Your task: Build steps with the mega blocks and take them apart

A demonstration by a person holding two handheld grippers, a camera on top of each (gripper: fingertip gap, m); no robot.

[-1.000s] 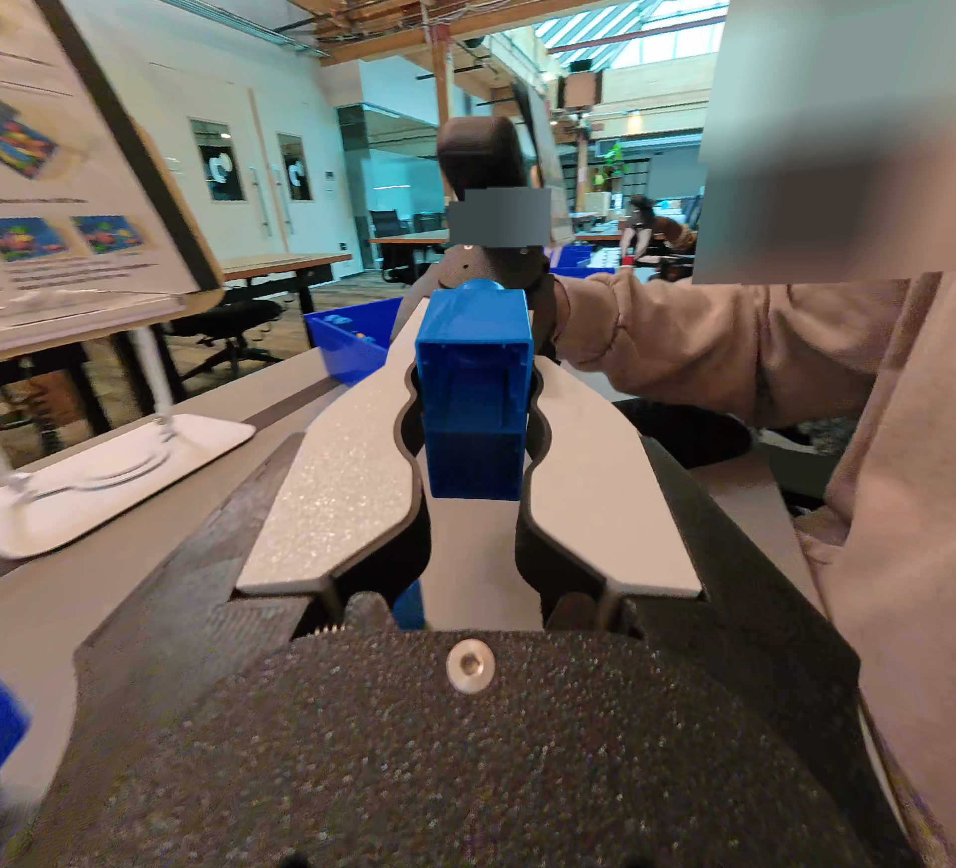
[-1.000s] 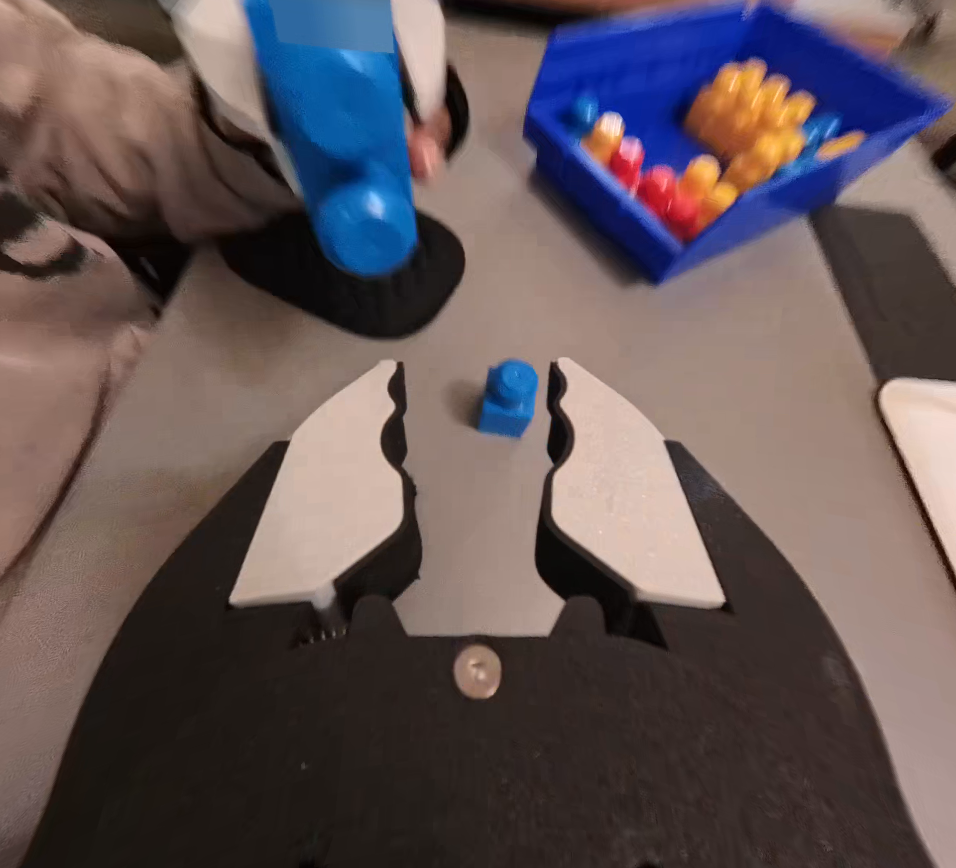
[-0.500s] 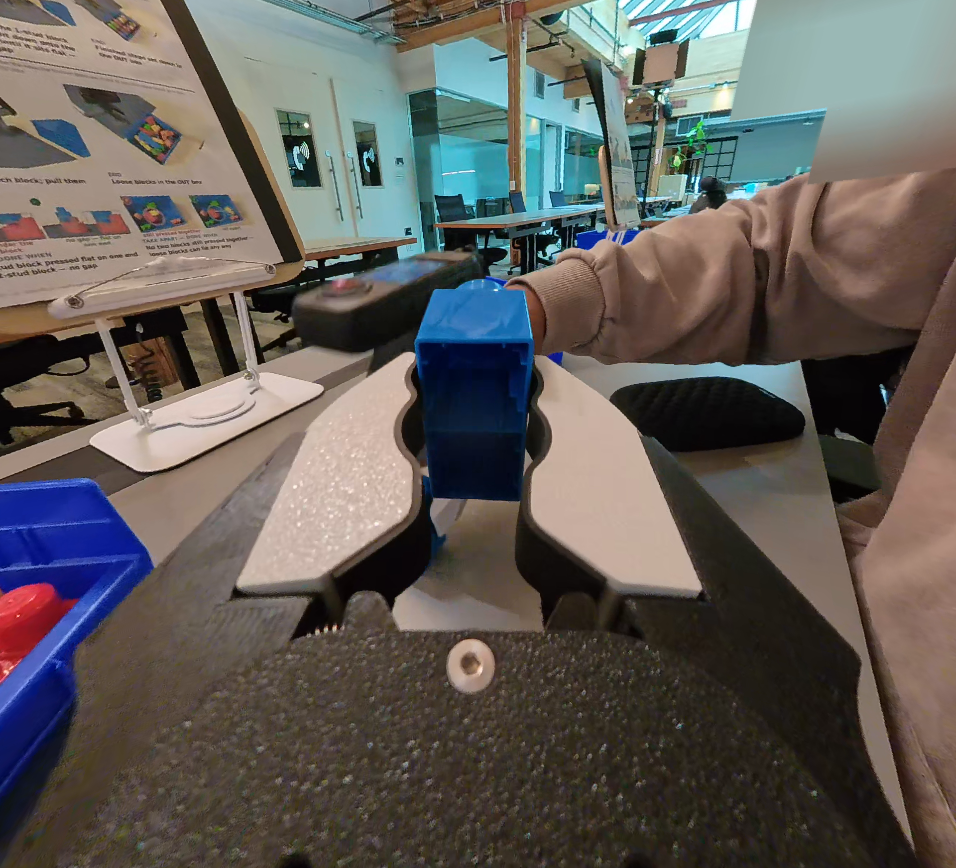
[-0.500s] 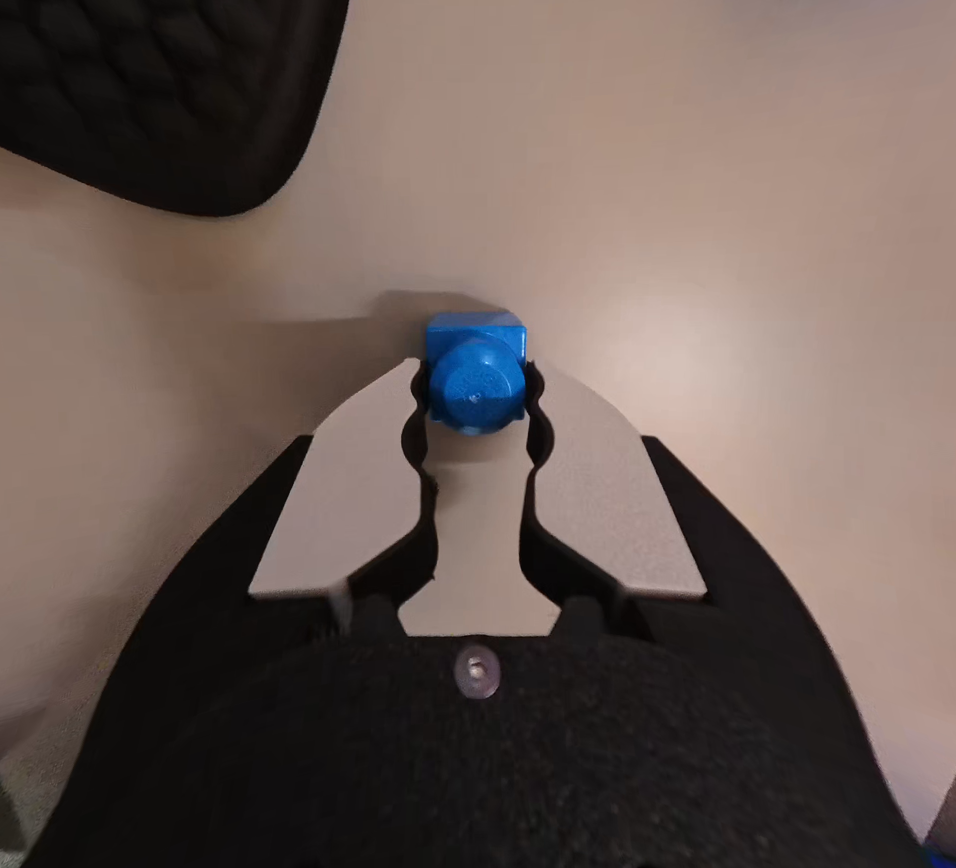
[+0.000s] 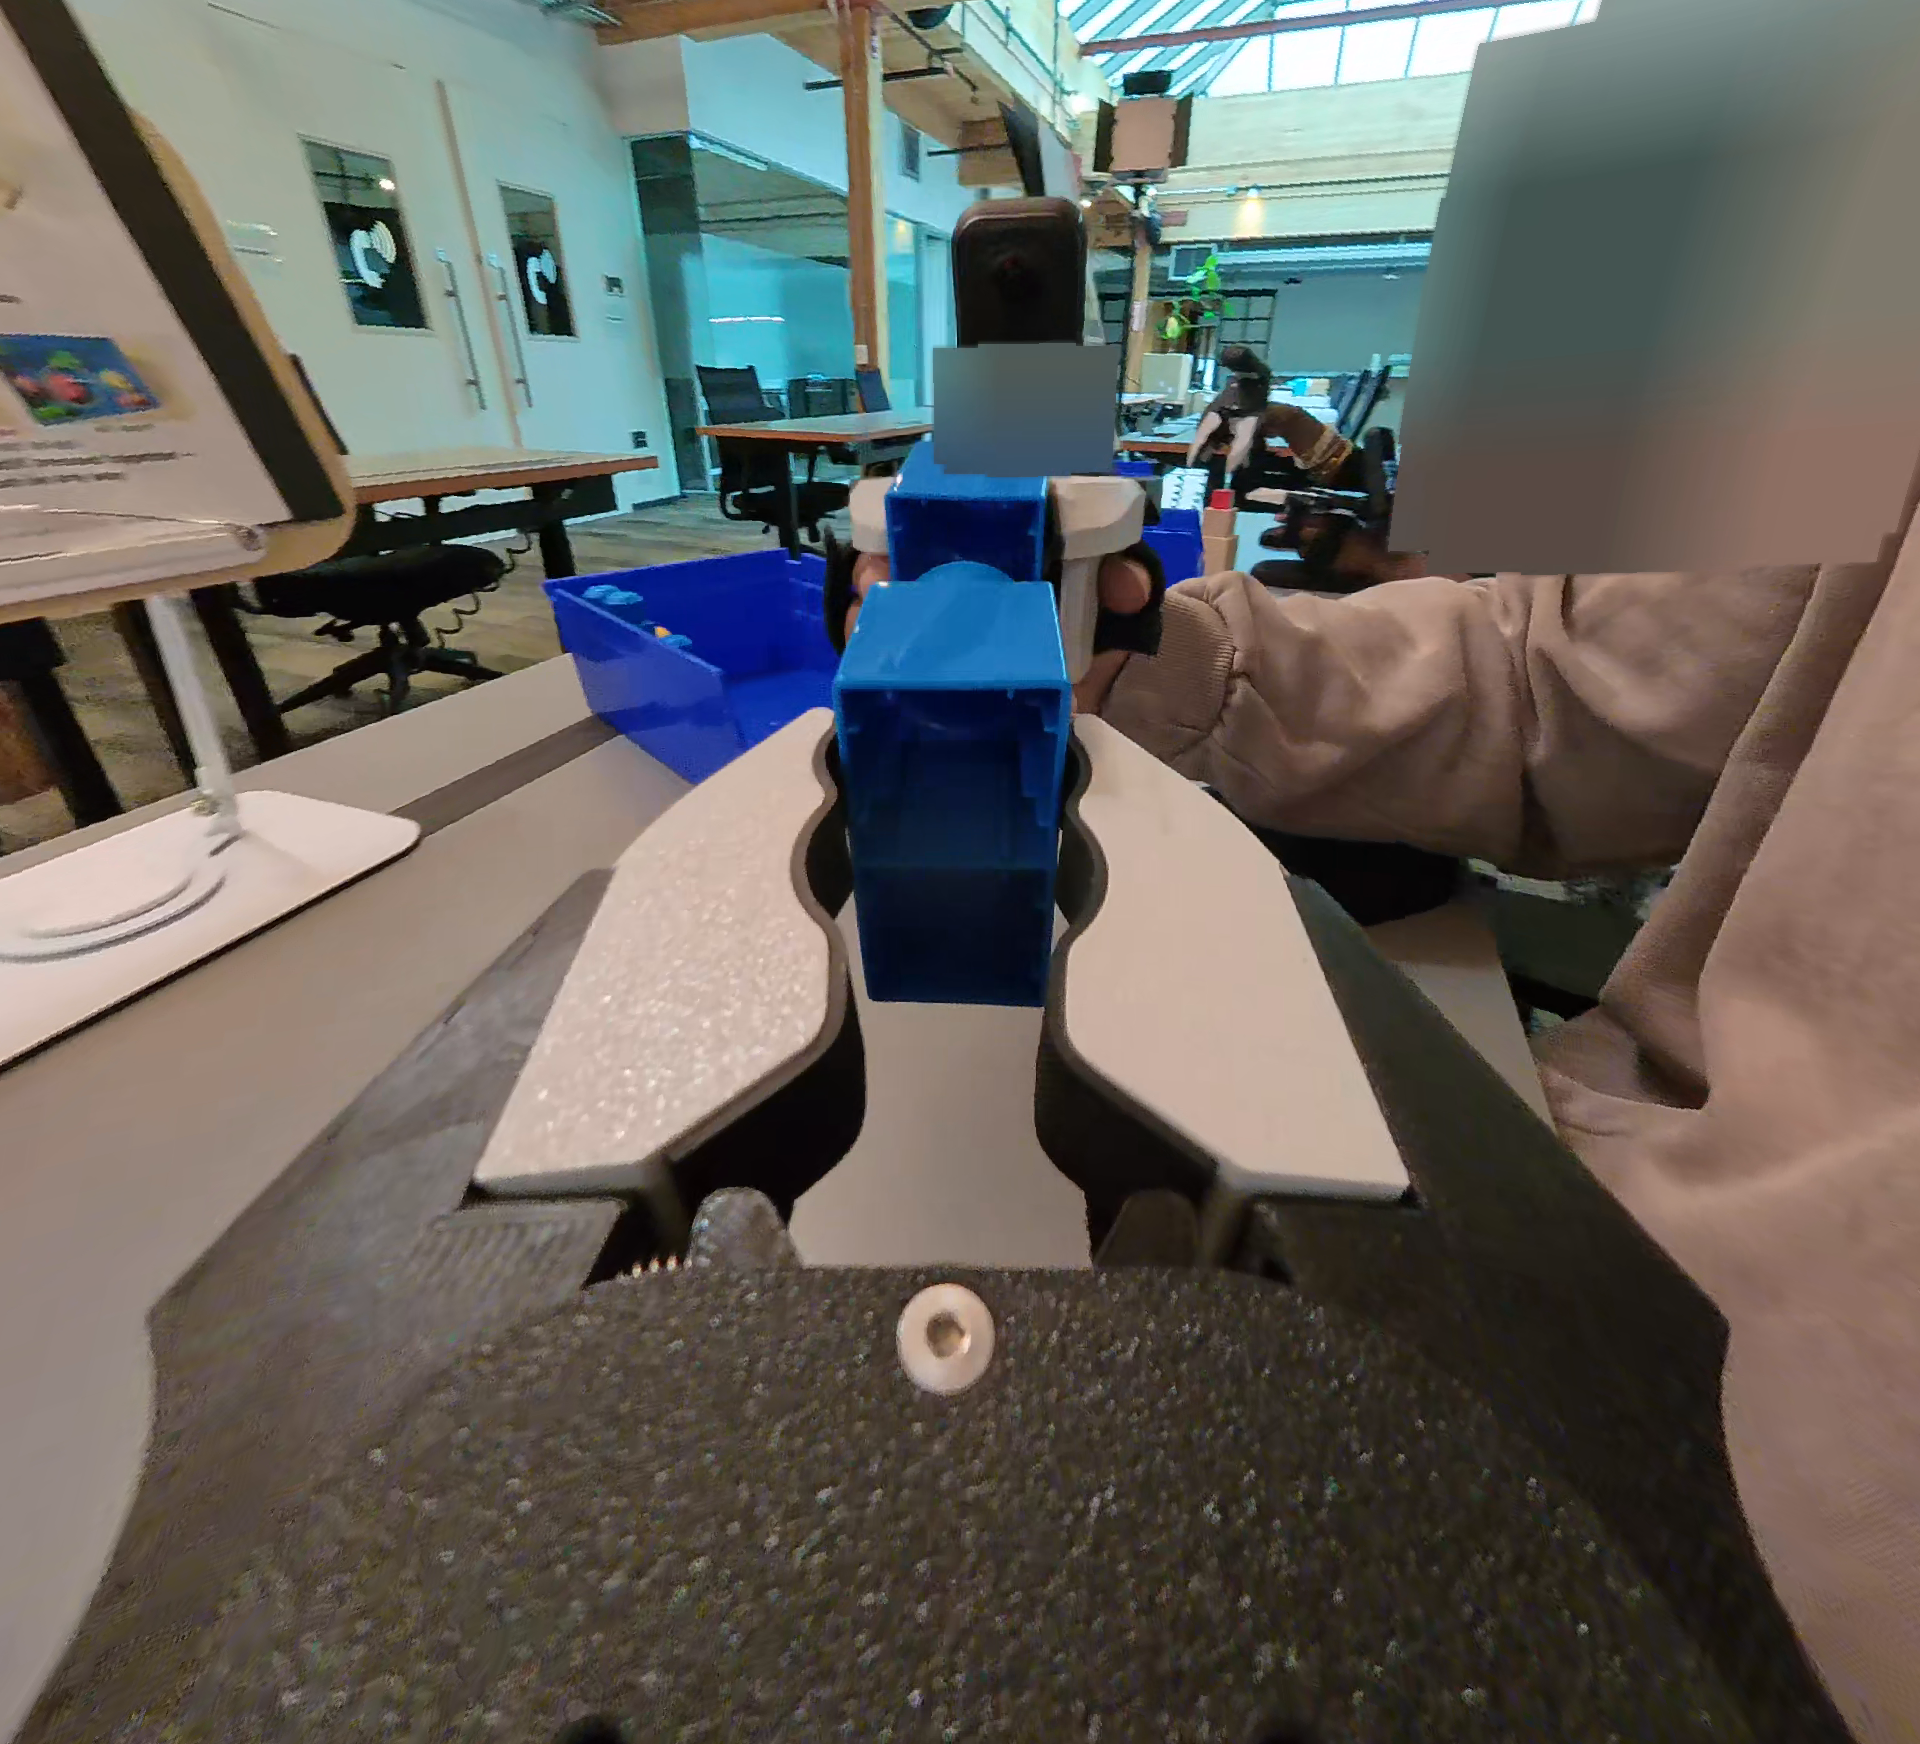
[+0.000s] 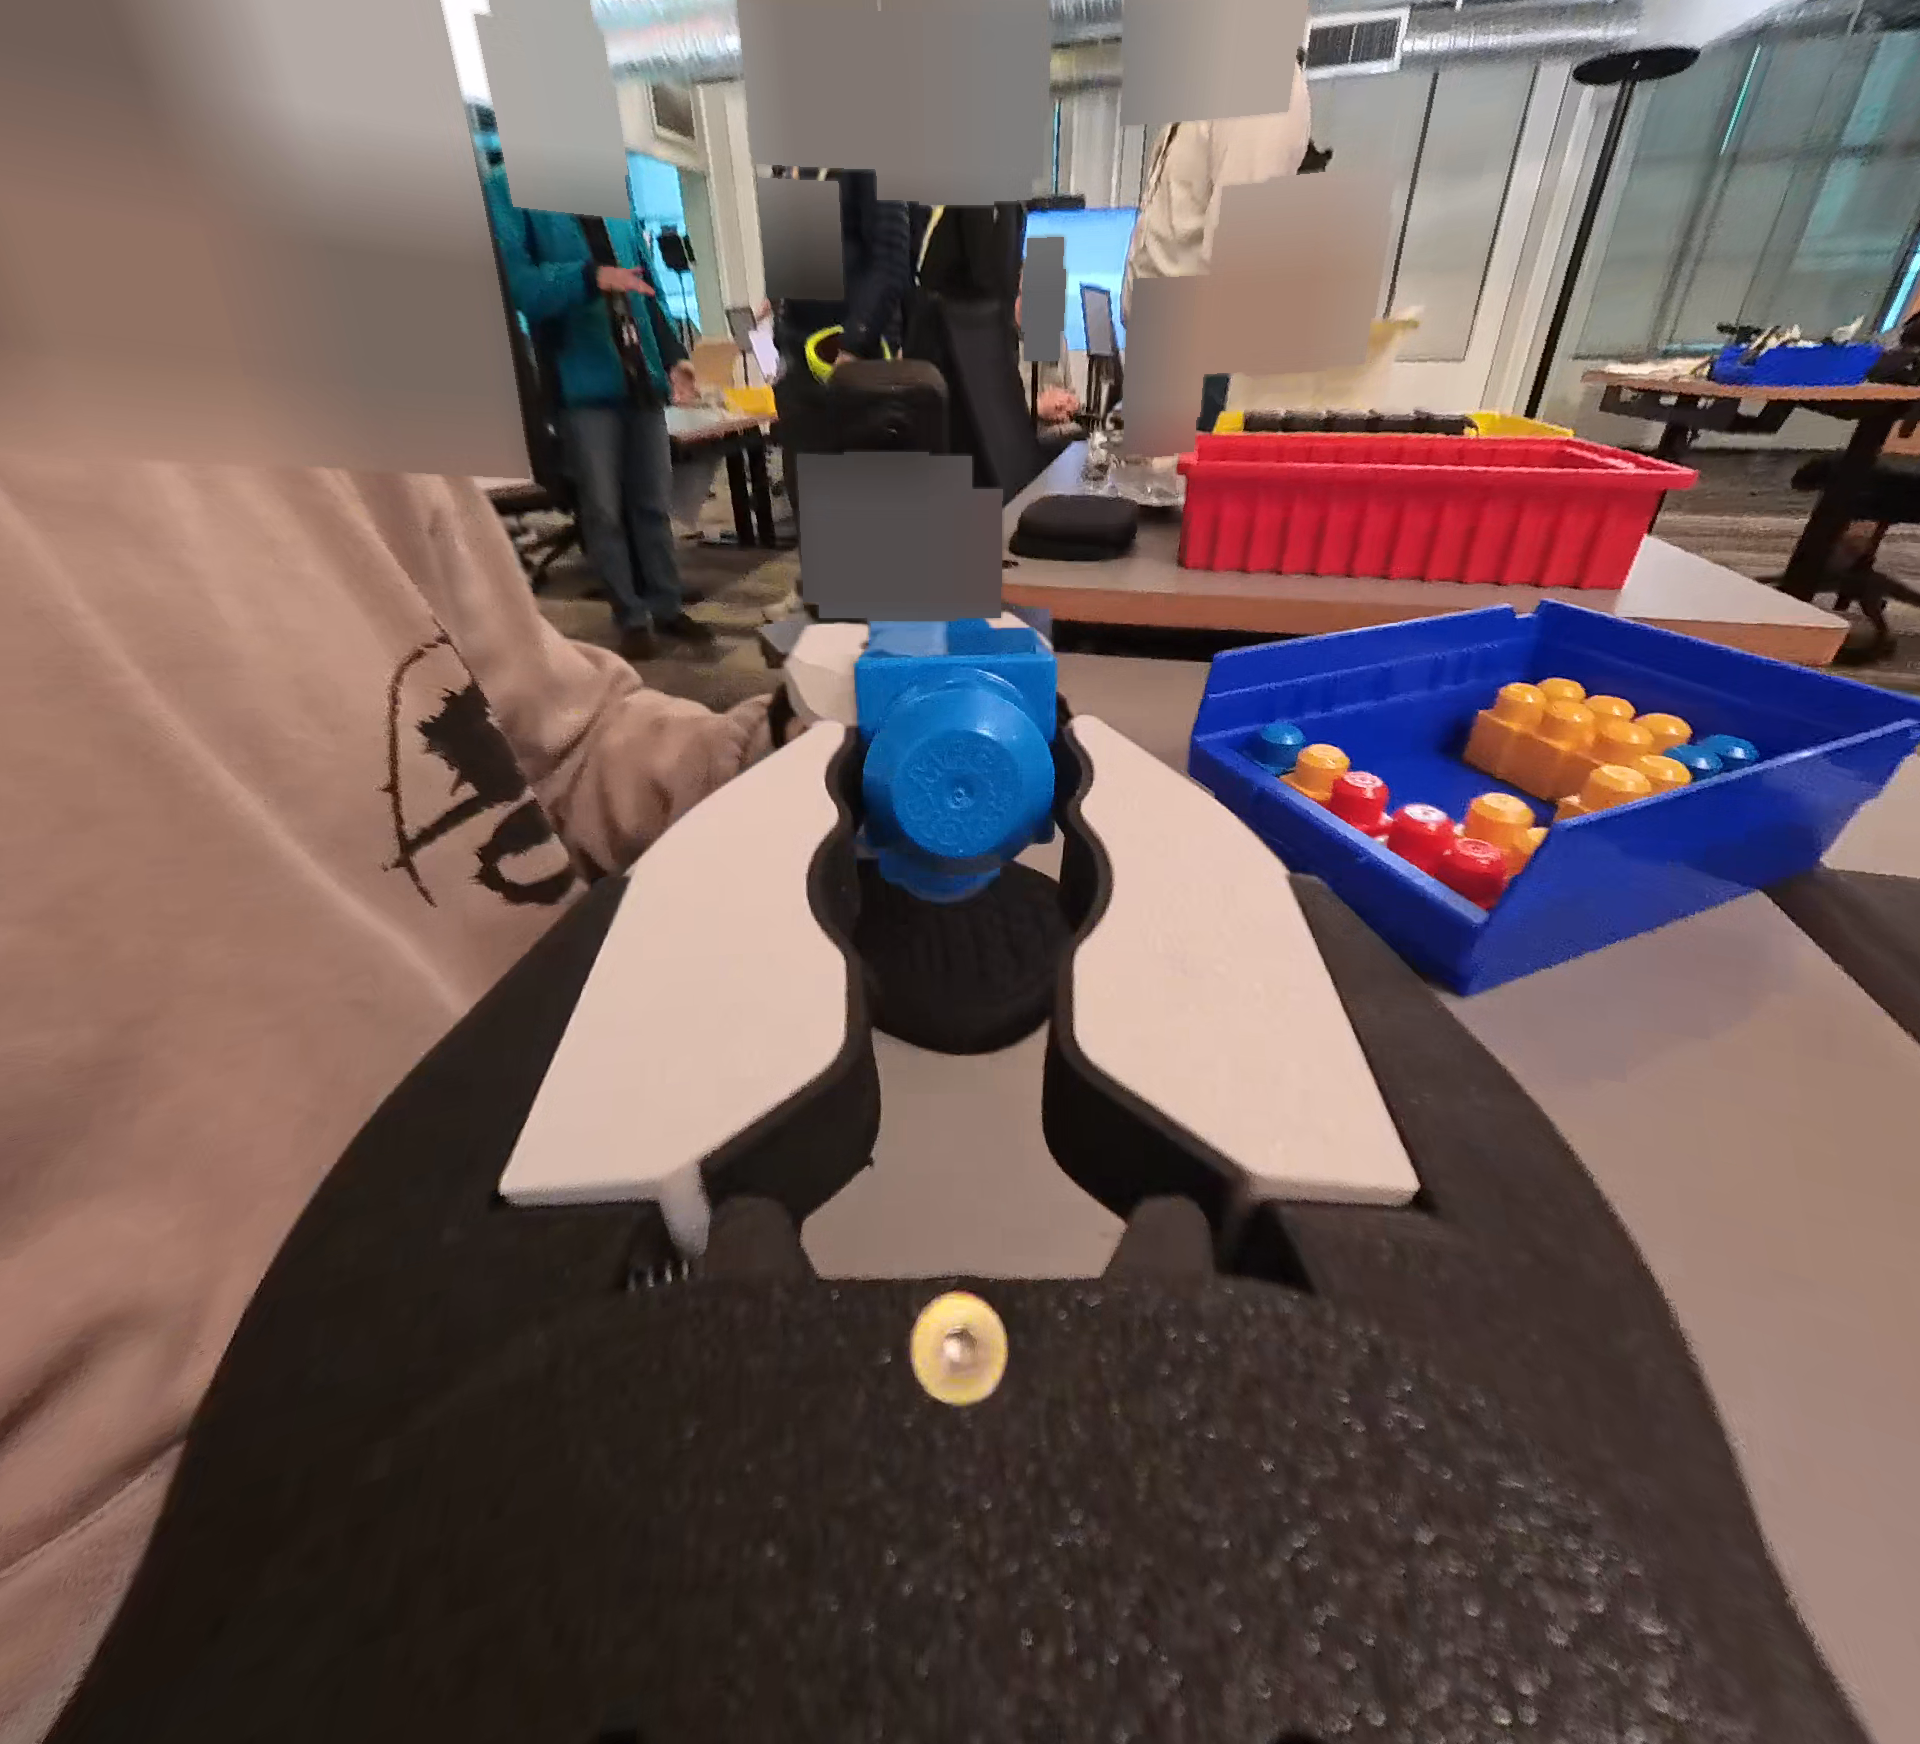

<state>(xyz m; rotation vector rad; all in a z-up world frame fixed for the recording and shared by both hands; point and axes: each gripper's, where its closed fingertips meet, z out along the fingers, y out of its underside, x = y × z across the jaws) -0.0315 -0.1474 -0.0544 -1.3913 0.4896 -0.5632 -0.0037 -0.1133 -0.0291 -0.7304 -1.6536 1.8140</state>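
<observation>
Sitting clamped between jaws: blue block (image 5: 951, 847)

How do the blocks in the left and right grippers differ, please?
The left block, in the left gripper, looks longer, has a seam across it and shows its camera a hollow end. The right block, in the right gripper, is short and shows its stud. Both are blue and clamped.
</observation>
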